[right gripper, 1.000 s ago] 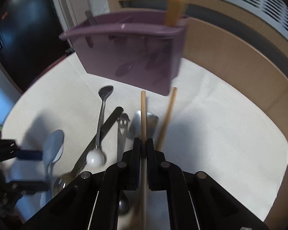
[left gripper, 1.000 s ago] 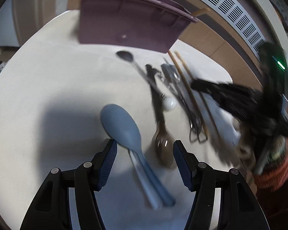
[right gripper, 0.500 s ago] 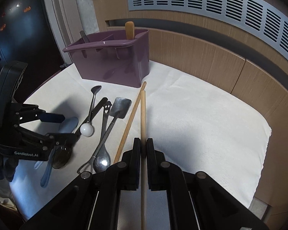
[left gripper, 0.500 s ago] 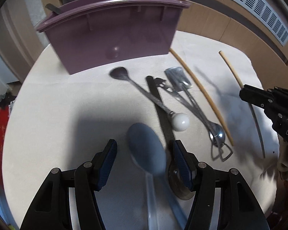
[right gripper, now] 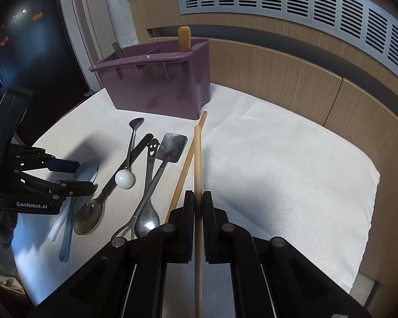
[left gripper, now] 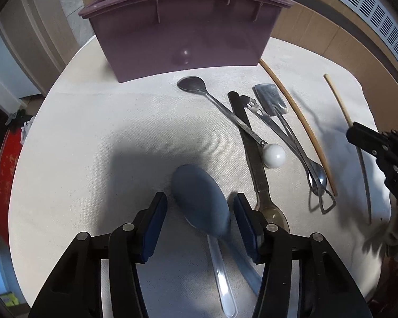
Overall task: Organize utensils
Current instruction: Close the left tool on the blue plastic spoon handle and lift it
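A blue-grey rice spoon (left gripper: 200,204) lies on the white cloth, its bowl between the blue pads of my left gripper (left gripper: 199,201). The jaws are closing, with small gaps still beside the bowl. The right wrist view shows that left gripper (right gripper: 86,175) low over the rice spoon (right gripper: 89,168). My right gripper (right gripper: 197,198) is shut on a wooden chopstick (right gripper: 197,159) held above the cloth. The right gripper (left gripper: 379,148) shows at the right edge with its chopstick (left gripper: 339,100). A second chopstick (right gripper: 184,167) lies on the cloth. The purple caddy (left gripper: 188,31) stands at the back.
Between the grippers lie a white-ball spoon (left gripper: 273,155), a dark-handled spoon (left gripper: 252,153), a small metal spatula (left gripper: 270,98), a smiley-face spoon (right gripper: 152,148) and a clear spoon (left gripper: 223,270). A wooden handle (right gripper: 184,38) stands in the caddy (right gripper: 156,84). Wood panelling runs behind the table.
My left gripper has shifted over the rice spoon's bowl and its jaws have narrowed around it. My right gripper has pulled back from the caddy with the chopstick.
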A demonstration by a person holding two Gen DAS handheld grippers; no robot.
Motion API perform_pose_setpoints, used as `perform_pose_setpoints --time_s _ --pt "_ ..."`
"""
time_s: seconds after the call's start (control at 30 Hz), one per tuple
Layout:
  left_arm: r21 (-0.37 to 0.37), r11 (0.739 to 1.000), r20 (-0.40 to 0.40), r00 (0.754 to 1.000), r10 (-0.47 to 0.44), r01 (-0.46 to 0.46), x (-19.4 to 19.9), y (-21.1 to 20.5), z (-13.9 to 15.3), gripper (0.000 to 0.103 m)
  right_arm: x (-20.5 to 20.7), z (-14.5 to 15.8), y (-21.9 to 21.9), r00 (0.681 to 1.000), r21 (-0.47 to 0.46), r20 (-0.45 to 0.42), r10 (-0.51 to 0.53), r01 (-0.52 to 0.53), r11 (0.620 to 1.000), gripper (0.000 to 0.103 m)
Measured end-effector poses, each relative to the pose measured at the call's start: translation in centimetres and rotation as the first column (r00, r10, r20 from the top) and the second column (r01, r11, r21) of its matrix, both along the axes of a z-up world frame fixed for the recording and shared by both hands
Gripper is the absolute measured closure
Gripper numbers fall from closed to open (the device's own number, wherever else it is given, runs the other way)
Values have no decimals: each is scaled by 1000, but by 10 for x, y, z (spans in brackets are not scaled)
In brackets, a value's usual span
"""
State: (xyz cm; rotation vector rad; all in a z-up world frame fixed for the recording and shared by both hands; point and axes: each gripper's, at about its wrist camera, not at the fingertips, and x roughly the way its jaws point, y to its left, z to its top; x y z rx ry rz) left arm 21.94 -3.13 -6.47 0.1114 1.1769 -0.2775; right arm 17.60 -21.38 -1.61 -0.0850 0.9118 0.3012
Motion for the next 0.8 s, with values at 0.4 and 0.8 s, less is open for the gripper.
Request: perform_pose_setpoints --time_s 0.4,0.8 --pt "-84 993 9 996 89 -88 3 14 3 66 -9 5 7 999 -30 46 18 -17 999 97" --pt "-148 989 219 974 61 -28 -20 25 54 72 -10 20 11 998 -10 63 10 -9 1000 97"
